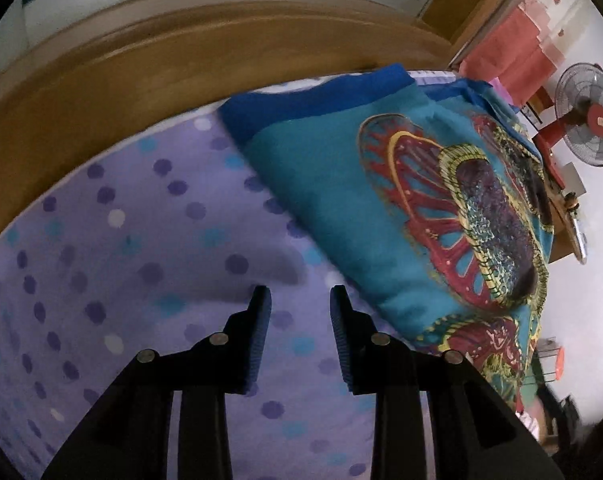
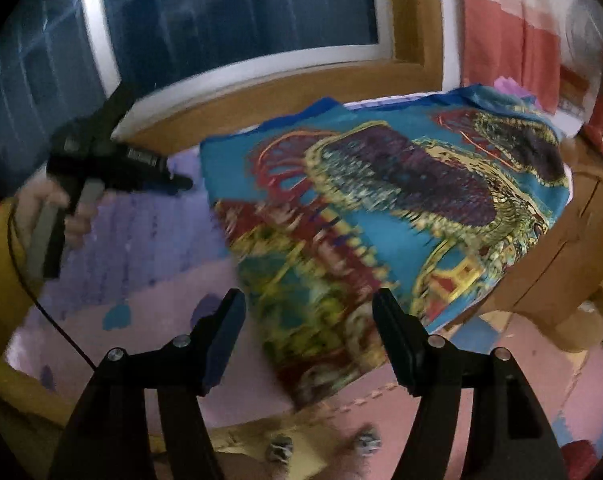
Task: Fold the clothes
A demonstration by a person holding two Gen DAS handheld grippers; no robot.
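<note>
Fingers (image 1: 261,320) of both grippers stood apart, empty. Folded cloth (image 1: 381,200) filled centre right on the dotted sheet (image 1: 101,260); fan (image 1: 587,114) upper right.

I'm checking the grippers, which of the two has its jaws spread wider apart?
The right gripper: its jaws stand wide, over the patterned cloth's near edge. The left gripper shows a narrower gap, above the dotted sheet.

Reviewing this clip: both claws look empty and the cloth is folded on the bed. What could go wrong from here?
1. The folded teal cloth overhangs the bed's near edge; it might slide off toward the floor.
2. Both the left claw and right claw are open and empty, and the right wrist view is blurred; a hasty re-grasp could snag only the top layer and undo the fold.
</note>
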